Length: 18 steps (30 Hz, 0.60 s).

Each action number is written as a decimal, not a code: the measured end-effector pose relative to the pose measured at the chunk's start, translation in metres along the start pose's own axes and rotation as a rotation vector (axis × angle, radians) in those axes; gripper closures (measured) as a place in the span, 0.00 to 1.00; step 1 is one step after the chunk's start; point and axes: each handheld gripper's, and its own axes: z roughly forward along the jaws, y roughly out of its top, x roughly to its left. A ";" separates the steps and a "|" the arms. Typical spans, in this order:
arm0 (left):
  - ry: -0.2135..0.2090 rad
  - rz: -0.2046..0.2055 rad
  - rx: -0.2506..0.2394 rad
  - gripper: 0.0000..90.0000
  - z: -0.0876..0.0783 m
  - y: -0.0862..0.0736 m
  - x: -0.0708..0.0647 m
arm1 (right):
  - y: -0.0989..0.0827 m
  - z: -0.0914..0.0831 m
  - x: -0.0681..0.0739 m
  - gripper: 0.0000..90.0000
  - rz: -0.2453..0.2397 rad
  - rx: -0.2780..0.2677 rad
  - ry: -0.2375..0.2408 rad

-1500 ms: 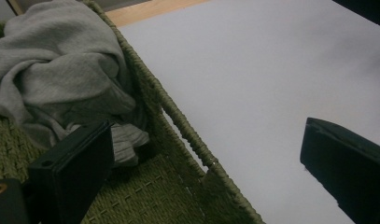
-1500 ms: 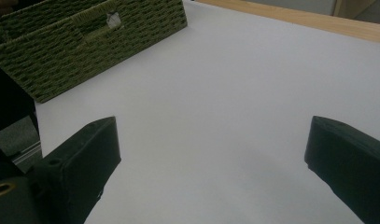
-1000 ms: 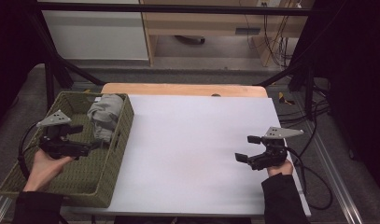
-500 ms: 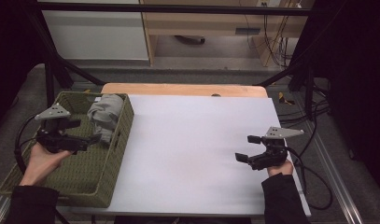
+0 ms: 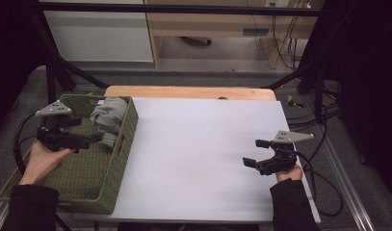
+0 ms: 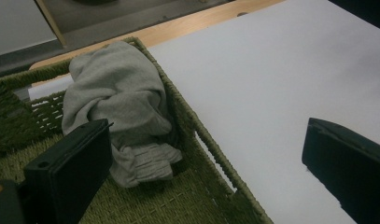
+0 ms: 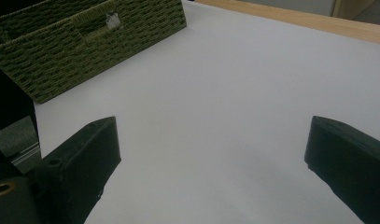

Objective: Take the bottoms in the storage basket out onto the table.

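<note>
Left tool (image 5: 90,139) wide open, empty, over basket (image 5: 117,163); right tool (image 5: 255,154) likewise, over table (image 5: 203,144)

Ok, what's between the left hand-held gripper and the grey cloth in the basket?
Nothing: the left gripper view shows bare woven basket floor between the open left hand-held gripper and the grey cloth.

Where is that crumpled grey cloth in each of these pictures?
High view: the crumpled grey cloth lies in the far end of the green woven basket, left of the white tabletop.
Left gripper view: upper left, against the basket's wall.
Right gripper view: I cannot find it.
Shared landmark: the basket.
</note>
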 end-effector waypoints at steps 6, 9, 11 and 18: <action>0.012 0.003 0.000 0.02 0.002 0.004 0.000 | 0.000 0.000 0.000 0.04 0.000 0.001 -0.001; 0.015 -0.002 0.004 0.02 0.003 0.005 0.002 | 0.000 0.001 0.000 0.04 -0.001 0.000 0.001; 0.020 -0.004 0.000 0.02 0.005 0.006 0.003 | 0.000 0.001 0.000 0.04 0.002 0.002 -0.002; 0.028 -0.008 0.004 0.02 0.009 0.009 0.006 | 0.000 0.001 0.000 0.04 0.001 0.002 0.000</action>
